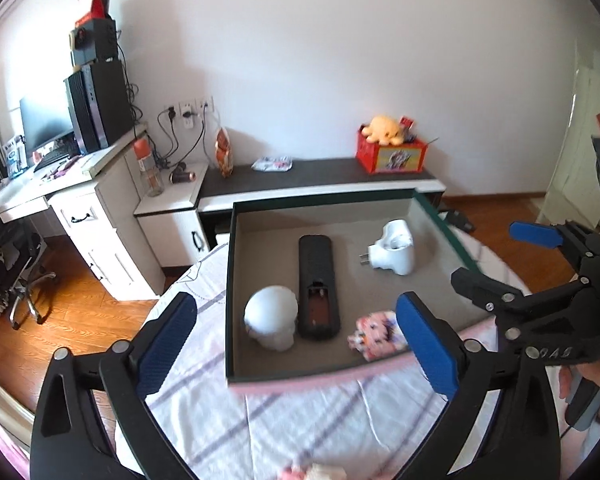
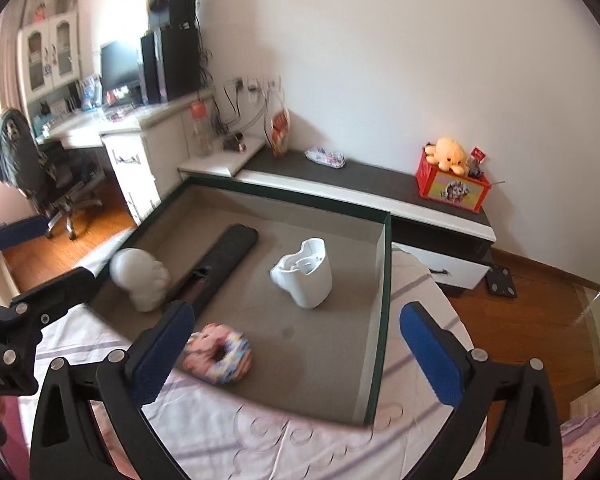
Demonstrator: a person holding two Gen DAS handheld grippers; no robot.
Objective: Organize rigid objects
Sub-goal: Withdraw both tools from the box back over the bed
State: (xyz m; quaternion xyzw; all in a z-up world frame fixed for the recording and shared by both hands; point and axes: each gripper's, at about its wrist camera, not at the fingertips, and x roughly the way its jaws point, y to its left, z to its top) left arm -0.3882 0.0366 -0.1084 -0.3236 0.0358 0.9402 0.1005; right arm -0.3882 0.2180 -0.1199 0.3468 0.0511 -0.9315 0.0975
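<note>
In the shallow green-rimmed box (image 1: 231, 280) on my bed lie four things: a white skull (image 1: 271, 322) touching a black remote (image 1: 317, 286), a white charger base (image 1: 394, 247) well apart toward the far right corner, and a pink ring-shaped block toy (image 2: 217, 352), blurred, near the front edge. My left gripper (image 1: 296, 344) and right gripper (image 2: 296, 354) hover above the box with jaws spread wide, holding nothing. Beyond stands a low cabinet (image 1: 320, 184).

Tray (image 1: 231, 280) holds skull (image 1: 271, 322), remote (image 1: 317, 286), charger (image 1: 394, 252); nothing gripped.
</note>
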